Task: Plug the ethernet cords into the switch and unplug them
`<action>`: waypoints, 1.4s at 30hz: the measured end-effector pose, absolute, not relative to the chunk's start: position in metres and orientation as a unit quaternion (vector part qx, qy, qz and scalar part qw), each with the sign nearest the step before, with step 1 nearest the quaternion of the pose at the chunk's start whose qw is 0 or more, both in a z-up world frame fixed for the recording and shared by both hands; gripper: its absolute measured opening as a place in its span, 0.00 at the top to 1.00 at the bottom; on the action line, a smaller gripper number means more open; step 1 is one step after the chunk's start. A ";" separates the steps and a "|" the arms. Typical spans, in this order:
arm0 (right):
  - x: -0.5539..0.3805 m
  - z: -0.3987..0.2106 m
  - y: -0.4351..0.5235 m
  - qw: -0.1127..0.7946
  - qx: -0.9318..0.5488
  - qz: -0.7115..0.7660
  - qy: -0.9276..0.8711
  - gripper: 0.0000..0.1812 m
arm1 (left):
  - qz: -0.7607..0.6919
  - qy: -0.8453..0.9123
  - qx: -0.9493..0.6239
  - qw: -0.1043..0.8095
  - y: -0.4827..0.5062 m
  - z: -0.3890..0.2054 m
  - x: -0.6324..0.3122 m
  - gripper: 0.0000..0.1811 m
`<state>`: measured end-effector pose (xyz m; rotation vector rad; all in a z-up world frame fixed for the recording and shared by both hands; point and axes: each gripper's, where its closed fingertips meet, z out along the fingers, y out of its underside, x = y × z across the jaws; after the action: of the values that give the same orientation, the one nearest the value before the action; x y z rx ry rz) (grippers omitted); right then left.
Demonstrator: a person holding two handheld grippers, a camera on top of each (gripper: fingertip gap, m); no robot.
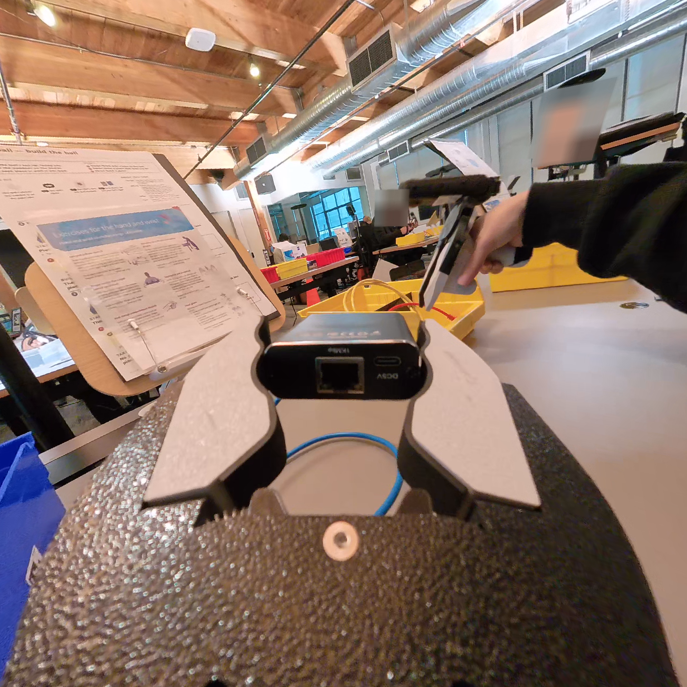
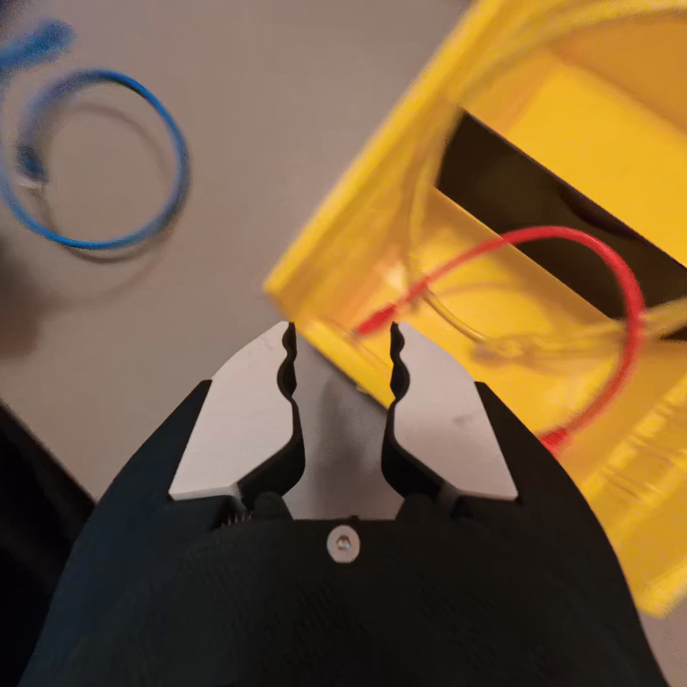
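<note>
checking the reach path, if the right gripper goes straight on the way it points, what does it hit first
Most likely the red cord's near plug inside the yellow bin, just ahead of the open right gripper; depth is blurred, so the bin's rim might come first.

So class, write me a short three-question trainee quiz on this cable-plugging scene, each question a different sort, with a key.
1. True or false: the left gripper is shut on the switch.
2. Multiple choice: which cord lies on the table, outside the yellow bin? A) red B) blue C) yellow
3. Short answer: is the right gripper holding anything?

Key
1. True: its fingers press the switch on both sides, with the empty port facing the camera.
2. B: the blue cord lies coiled on the table; the red cord and yellow cord are in the bin.
3. No: it is open, at the bin's corner, near the red cord's plug.
</note>
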<state>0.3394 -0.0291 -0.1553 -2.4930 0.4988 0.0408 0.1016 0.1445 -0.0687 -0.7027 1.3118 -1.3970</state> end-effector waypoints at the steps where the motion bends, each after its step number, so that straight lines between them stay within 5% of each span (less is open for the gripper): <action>1: 0.317 -0.145 -0.013 0.344 -0.922 0.045 0.173 0.74 | -0.583 0.548 -0.292 0.524 0.144 -0.069 0.101 0.59; 7: 0.141 -0.086 0.072 0.602 -0.714 0.346 0.093 0.75 | -0.618 0.549 -0.271 0.493 0.130 -0.066 0.097 0.59; 14: 0.090 -0.085 0.106 0.615 -0.551 0.538 0.166 0.74 | -0.648 0.552 -0.226 0.475 0.110 -0.056 0.084 0.59; 31: 0.094 -0.081 0.104 0.658 -0.569 0.466 0.162 0.91 | -0.588 0.637 -0.202 0.455 0.098 -0.094 0.092 0.59; 42: 0.105 -0.088 0.103 0.672 -0.610 0.388 0.160 0.91 | -0.561 0.660 -0.259 0.427 0.098 -0.115 0.106 0.59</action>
<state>0.1048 0.1030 -0.0878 -1.3750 0.3601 0.8749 0.1059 0.0984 -0.1146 -0.6467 1.6493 -1.4015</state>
